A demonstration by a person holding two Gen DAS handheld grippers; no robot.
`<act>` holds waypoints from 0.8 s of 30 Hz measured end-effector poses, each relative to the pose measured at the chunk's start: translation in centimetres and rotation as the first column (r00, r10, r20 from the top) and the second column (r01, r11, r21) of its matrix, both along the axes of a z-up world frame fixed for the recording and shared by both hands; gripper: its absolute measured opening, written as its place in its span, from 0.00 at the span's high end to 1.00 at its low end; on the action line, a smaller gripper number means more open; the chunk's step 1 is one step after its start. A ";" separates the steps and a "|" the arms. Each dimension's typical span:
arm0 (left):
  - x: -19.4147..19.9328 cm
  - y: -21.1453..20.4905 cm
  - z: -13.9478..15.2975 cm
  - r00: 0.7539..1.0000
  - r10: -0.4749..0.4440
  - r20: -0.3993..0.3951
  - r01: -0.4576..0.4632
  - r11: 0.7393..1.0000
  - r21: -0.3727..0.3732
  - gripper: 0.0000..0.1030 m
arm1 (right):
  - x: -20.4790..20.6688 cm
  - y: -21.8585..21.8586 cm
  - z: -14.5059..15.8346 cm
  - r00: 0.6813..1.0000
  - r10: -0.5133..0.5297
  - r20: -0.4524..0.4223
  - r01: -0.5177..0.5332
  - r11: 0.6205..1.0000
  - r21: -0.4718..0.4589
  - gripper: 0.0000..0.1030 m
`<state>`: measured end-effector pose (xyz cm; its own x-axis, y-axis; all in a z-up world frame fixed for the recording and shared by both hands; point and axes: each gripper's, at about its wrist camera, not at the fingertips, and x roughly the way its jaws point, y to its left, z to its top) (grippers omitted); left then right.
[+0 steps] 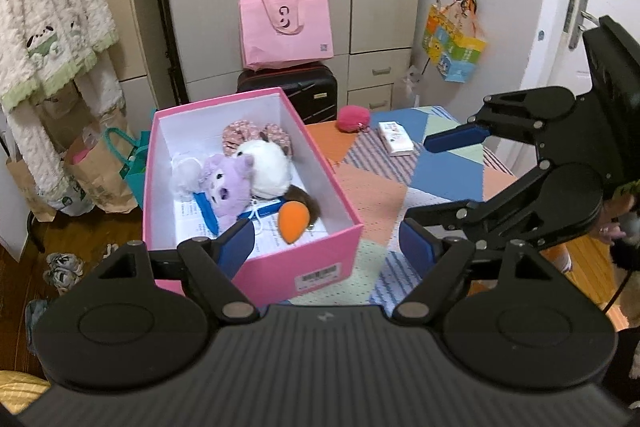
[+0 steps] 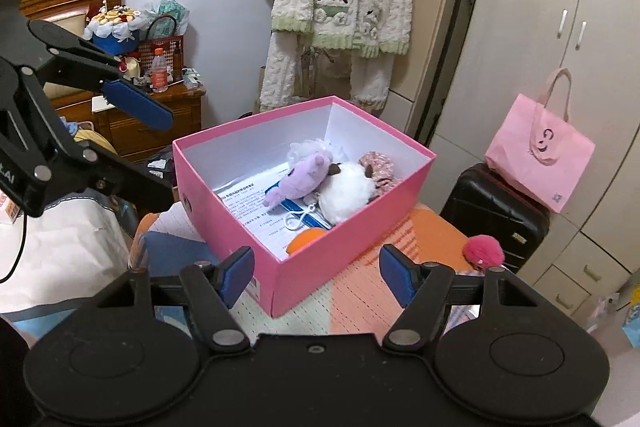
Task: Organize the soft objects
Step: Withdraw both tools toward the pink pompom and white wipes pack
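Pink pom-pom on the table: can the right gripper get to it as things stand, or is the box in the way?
Probably yes. The pink pom-pom lies on the patchwork tablecloth, apart from the pink box, just right of the open, empty right gripper. Nothing sits between them.
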<state>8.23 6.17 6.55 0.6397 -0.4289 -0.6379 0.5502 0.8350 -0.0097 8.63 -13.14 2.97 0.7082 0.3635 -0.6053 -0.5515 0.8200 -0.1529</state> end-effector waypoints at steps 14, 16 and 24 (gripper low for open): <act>-2.0 -5.3 0.4 0.998 -0.055 -0.024 0.056 0.998 0.023 0.21 | -3.7 -7.1 -0.7 0.997 -0.057 0.059 0.051 0.994 0.100 0.17; -1.8 -6.4 0.4 0.998 -0.064 -0.024 0.065 0.998 0.020 0.20 | -3.8 -8.4 -1.1 0.996 -0.065 0.063 0.058 0.992 0.110 0.17; 0.6 -11.3 -0.1 0.994 -0.104 -0.046 0.103 0.994 -0.030 0.17 | -2.9 -12.4 -2.3 0.992 -0.079 0.103 0.065 0.990 0.128 0.14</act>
<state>8.81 -5.08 6.41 0.5607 -0.5087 -0.6534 0.6318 0.7729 -0.0595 5.74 -25.53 0.67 0.7940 0.3764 -0.4773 -0.4760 0.8734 -0.1031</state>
